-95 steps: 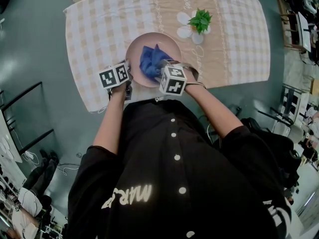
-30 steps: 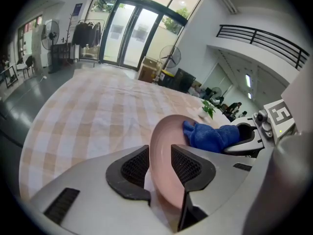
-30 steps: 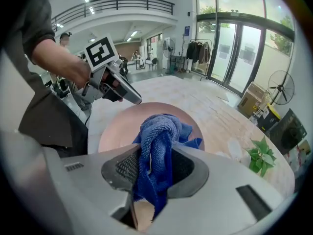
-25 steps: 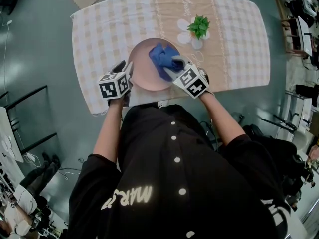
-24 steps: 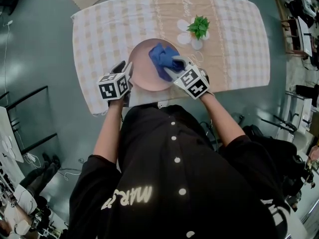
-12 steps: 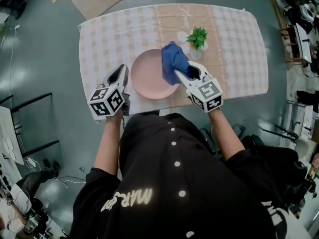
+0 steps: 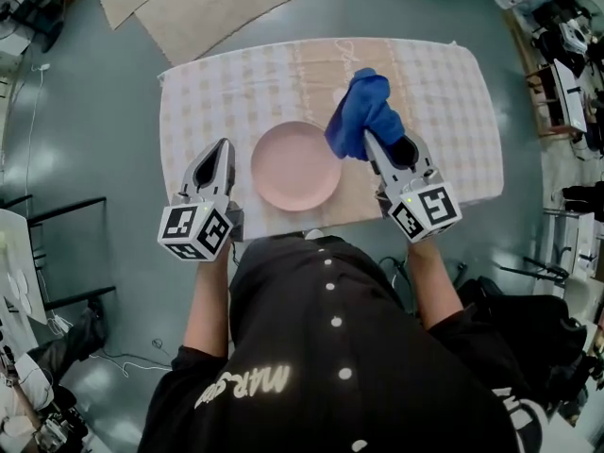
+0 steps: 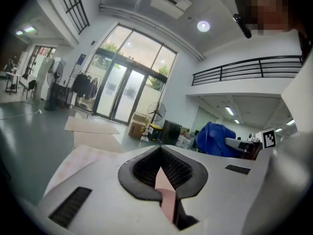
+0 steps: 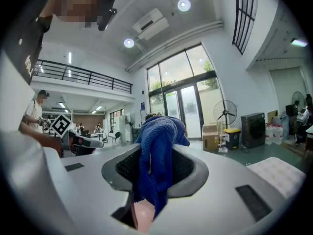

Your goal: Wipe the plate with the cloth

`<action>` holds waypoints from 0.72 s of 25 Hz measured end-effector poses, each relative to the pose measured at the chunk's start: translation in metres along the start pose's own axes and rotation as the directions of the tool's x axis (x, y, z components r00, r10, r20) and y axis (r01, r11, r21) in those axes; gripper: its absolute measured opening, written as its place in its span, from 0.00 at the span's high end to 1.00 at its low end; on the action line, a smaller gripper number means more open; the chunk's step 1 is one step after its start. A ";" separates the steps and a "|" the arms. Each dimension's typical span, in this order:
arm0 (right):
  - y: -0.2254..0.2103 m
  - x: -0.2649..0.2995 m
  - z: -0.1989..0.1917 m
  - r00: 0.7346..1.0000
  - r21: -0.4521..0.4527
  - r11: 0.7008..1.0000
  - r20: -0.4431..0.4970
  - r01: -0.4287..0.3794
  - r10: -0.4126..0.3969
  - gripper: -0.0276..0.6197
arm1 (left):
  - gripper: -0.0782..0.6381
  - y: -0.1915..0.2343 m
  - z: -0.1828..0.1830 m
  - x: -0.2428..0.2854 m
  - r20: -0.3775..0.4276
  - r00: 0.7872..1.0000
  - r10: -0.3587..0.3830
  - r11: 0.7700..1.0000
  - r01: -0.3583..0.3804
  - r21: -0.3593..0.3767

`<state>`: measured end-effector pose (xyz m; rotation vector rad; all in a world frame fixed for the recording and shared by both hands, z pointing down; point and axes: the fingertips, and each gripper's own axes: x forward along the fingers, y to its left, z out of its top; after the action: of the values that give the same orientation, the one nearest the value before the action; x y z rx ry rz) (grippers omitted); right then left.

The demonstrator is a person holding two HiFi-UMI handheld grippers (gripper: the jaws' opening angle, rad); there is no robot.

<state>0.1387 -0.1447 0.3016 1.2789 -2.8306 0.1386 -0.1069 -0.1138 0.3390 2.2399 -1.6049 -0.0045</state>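
Note:
The pink plate [image 7: 295, 165] lies bare on the checked tablecloth [image 7: 198, 102], between my two grippers. My left gripper [image 7: 221, 147] hangs above the cloth to the plate's left, shut with nothing in it; in the left gripper view its pads [image 8: 146, 168] meet. My right gripper [image 7: 369, 138] is shut on the blue cloth [image 7: 362, 111], which hangs bunched above the table at the plate's upper right. In the right gripper view the blue cloth [image 9: 157, 148] drapes over and between the right gripper's [image 9: 150, 177] jaws. The left gripper view shows the blue cloth [image 8: 215, 136] raised at the right.
The table is small, with its edge [image 7: 311, 226] close in front of the person. Beige mats [image 7: 189, 3] lie on the grey floor beyond it. Chairs and clutter [image 7: 566, 55] stand at the right, and a black frame [image 7: 47, 253] at the left.
Both grippers have risen off the plate. The right one lifted the blue cloth up and to the right. The left one came away from the plate's left rim and shut.

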 end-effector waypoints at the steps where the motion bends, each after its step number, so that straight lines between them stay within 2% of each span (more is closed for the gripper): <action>1: -0.003 -0.004 0.010 0.999 -0.001 1.000 0.034 0.016 -0.016 0.77 | 0.87 -0.002 0.010 -0.004 0.026 1.000 0.007 1.000 -0.007 0.016; 7: -0.013 -0.026 0.056 0.981 -0.040 0.993 0.165 0.110 -0.103 0.77 | 0.87 -0.014 0.059 -0.025 0.147 0.989 0.029 0.995 -0.043 0.092; 13: -0.025 -0.047 0.089 0.960 -0.061 0.980 0.220 0.191 -0.174 0.77 | 0.87 -0.020 0.091 -0.047 0.204 0.976 0.069 0.978 -0.107 0.181; 18: -0.037 -0.063 0.101 0.939 -0.089 0.958 0.242 0.272 -0.244 0.77 | 0.87 -0.018 0.111 -0.061 0.255 0.962 0.097 0.970 -0.148 0.190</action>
<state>0.2092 -0.1312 0.1997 1.7226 -2.7575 -0.1989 -0.1366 -0.0868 0.2175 2.3661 -1.9553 -0.0860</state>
